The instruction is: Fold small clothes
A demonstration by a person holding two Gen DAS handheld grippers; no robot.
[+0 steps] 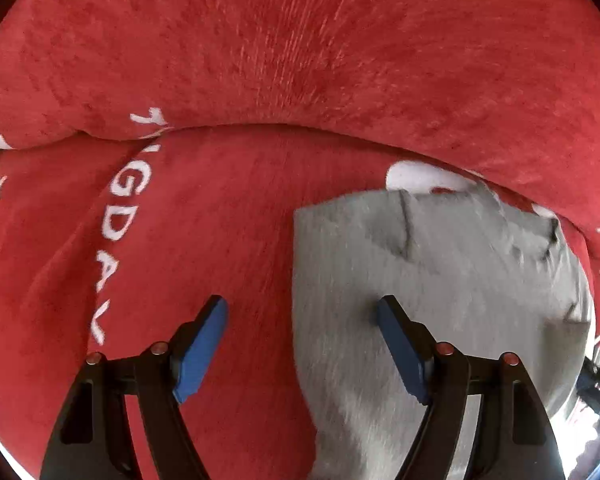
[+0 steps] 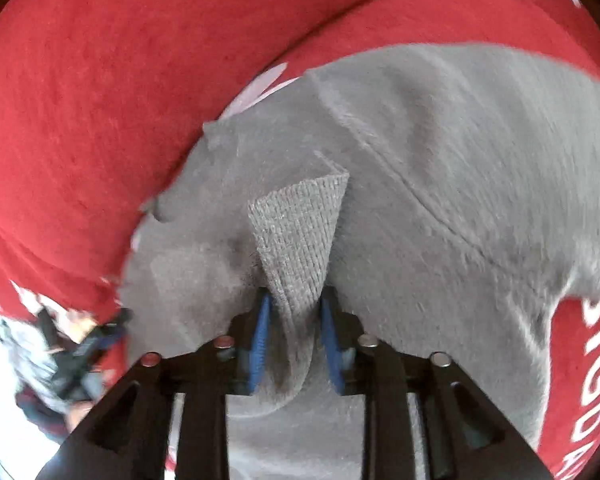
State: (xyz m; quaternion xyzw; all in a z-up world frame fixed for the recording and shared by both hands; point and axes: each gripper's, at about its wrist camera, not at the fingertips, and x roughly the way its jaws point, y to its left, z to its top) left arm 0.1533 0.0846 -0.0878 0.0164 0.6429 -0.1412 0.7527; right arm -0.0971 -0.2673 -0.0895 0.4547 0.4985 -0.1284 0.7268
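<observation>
A small grey garment (image 1: 440,280) lies on a red plush cover with white lettering (image 1: 204,208). My left gripper (image 1: 302,308) is open and empty; its left finger is over the red cover and its right finger over the garment's left part. In the right wrist view the same grey garment (image 2: 460,152) fills the middle and right. My right gripper (image 2: 294,308) is shut on a folded-up ribbed edge of the garment (image 2: 296,236), which stands up between the blue pads.
A thick red cushion or backrest (image 1: 300,48) rises behind the garment. It also shows in the right wrist view (image 2: 80,100) at the left. A person's dark clothing and the other tool (image 2: 72,356) show blurred at the lower left.
</observation>
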